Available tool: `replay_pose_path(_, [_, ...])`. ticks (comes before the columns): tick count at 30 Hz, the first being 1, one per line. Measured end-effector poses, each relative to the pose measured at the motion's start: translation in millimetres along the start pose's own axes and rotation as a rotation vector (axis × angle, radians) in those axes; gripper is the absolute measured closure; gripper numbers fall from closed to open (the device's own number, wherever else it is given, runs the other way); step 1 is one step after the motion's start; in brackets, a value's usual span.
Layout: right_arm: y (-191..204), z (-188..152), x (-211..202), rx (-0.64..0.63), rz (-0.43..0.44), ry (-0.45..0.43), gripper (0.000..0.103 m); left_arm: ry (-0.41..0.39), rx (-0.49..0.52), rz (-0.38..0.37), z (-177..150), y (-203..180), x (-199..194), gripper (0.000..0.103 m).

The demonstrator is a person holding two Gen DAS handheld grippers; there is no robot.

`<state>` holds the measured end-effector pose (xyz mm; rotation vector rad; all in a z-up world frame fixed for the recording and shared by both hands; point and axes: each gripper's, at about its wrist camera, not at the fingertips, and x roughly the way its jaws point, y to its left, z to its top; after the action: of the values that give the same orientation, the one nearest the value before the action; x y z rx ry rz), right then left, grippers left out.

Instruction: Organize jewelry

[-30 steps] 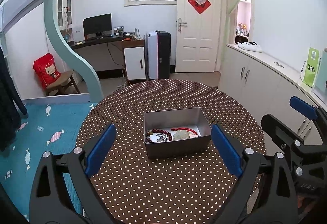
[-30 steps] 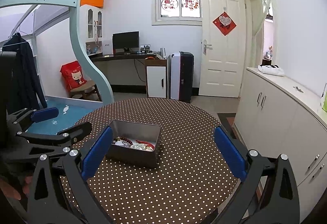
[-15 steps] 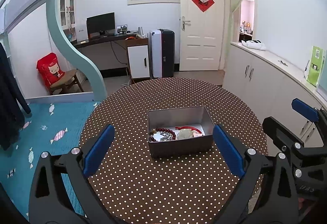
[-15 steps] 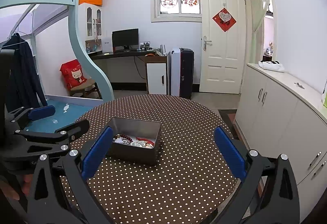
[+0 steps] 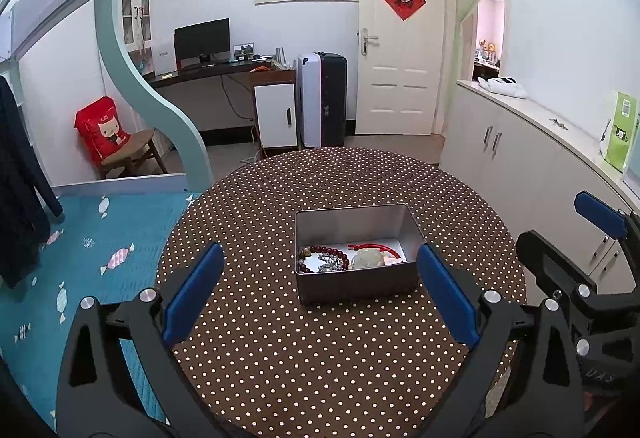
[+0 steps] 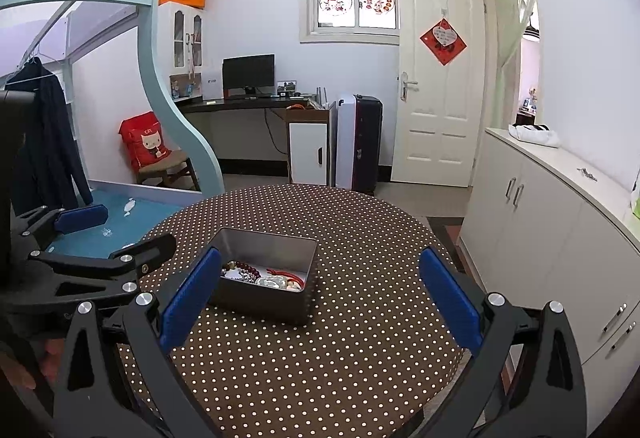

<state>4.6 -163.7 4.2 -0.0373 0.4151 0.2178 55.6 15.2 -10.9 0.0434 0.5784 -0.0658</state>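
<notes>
Tools (image 5: pixel 318 296) (image 6: pixel 320 300) have drawn back from tin (image 5: pixel 356 258), both spread wide, empty.

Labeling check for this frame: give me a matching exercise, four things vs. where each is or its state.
Column 1:
1. dark red bead bracelet
2. red cord
3. metal tin
4. left gripper

Column 2:
A. open, holding nothing
B. on the polka-dot tablecloth
C. right part of the tin, behind the pale stone
D. left part of the tin

Pairs: 1-D, 2-C, 3-B, 4-A
</notes>
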Motion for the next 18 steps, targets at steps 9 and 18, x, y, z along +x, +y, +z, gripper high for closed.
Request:
replay_pose_path(9, [2.8,-0.2,0.4,-0.005,0.000,0.004,0.007,0.009,-0.006,-0.002,-1.1,2.2,1.1,0.006])
replay_pose_path(18, [2.9,0.0,0.5,-0.008,0.003,0.007,0.007,0.012,-0.007,0.007,-0.6,2.6,0.2,0.006])
